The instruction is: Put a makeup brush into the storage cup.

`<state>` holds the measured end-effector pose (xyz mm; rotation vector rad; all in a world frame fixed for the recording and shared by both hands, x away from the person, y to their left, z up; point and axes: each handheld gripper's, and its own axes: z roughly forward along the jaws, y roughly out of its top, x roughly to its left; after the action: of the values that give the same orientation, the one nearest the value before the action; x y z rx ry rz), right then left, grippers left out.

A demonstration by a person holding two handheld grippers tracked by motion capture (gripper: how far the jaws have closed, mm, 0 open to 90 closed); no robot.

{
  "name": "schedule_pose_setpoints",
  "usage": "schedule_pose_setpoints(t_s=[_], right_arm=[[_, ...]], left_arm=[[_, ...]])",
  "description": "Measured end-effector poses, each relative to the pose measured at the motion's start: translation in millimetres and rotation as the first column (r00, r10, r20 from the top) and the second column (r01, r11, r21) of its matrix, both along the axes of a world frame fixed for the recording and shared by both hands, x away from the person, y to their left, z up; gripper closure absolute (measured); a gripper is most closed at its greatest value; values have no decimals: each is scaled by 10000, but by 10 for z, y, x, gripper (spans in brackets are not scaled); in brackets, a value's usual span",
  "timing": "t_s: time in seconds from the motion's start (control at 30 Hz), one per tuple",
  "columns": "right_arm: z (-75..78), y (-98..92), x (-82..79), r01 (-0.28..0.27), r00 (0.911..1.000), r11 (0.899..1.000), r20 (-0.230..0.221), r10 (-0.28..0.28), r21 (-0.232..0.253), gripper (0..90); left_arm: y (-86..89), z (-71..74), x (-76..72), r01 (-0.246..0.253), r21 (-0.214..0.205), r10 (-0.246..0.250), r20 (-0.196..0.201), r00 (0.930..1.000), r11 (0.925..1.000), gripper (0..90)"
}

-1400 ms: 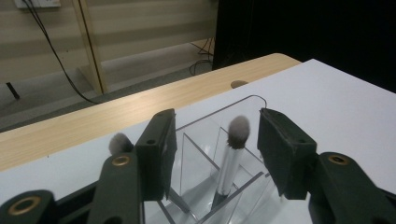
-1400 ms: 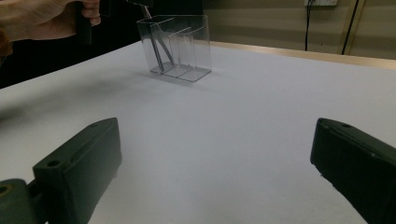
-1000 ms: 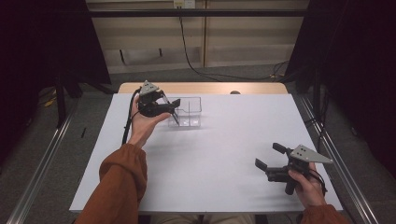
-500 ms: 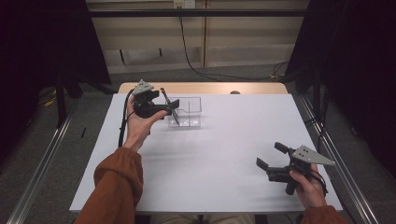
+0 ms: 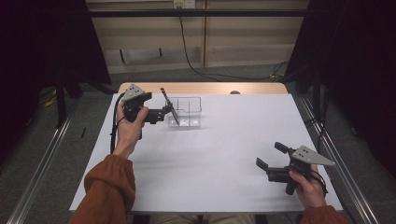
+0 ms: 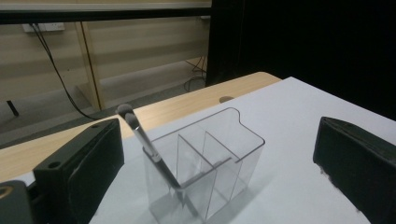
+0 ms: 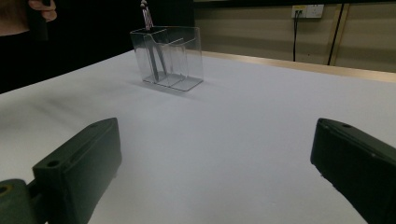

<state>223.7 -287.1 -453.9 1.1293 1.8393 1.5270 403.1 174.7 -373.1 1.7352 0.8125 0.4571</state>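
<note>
A clear plastic box (image 5: 187,113) with three compartments stands at the far left-centre of the white table (image 5: 224,154). Two thin dark sticks with pale rounded tips (image 5: 169,105) lean in its left compartment. My left gripper (image 5: 163,112) hovers just left of the box; its jaws have just been opening and stand wide, pressing on nothing. In the left gripper view the box (image 6: 210,158) and sticks (image 6: 140,135) lie ahead of the open left gripper (image 6: 219,140). My right gripper (image 5: 271,155) rests open near the front right; its view shows the box (image 7: 170,56) far off.
A wooden strip (image 5: 201,87) runs along the table's far edge, with a small round hole (image 5: 235,92) in it. Metal rails (image 5: 42,158) flank the table on both sides. White surface stretches between the box and the right gripper.
My left gripper has drawn back to the left and slightly up from the box, while the sticks stay leaning inside. The right hand has kept still.
</note>
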Motion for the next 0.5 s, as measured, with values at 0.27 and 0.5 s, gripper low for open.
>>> schedule_pose_setpoints(t_s=[0.27,0.5], right_arm=[[-6,2,2,1,10000,10000,21,-1,-75,12],[-6,2,1,25,10000,10000,45,-24,-82,11]], left_arm=[[161,1,-168,-269,85,268,195,9995,9996,24],[262,-11,-344,-134,28,133,431,9990,9999,22]])
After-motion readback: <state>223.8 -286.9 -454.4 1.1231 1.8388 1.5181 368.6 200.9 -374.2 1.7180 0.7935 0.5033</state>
